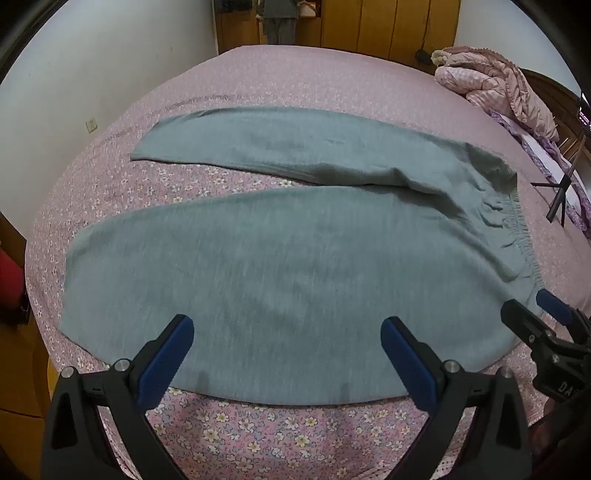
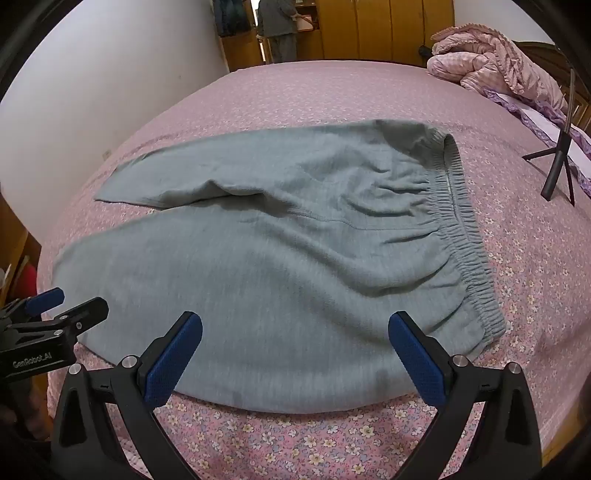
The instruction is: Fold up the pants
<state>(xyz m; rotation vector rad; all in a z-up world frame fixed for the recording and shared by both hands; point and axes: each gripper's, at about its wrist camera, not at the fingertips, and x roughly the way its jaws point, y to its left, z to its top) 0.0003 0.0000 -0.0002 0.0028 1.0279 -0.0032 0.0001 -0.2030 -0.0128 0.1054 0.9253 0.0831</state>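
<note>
Grey-green pants (image 1: 277, 266) lie spread flat on the bed, both legs running to the left and the elastic waistband (image 1: 524, 236) at the right. My left gripper (image 1: 286, 332) is open above the near leg, close to its front edge, with nothing between its blue pads. In the right wrist view the same pants (image 2: 295, 258) fill the middle, with the waistband (image 2: 469, 240) on the right. Wide open too, my right gripper (image 2: 295, 328) hovers over the near hip area and grips nothing. Each gripper shows at the edge of the other's view: the right gripper (image 1: 543, 306), the left gripper (image 2: 70, 299).
The bed carries a pink flowered sheet (image 1: 295, 435). A bunched pink quilt (image 1: 495, 88) lies at the far right, near a black tripod (image 2: 557, 166). White wall on the left, wooden wardrobes (image 2: 369, 29) behind, and a person (image 2: 277, 29) stands in the far doorway.
</note>
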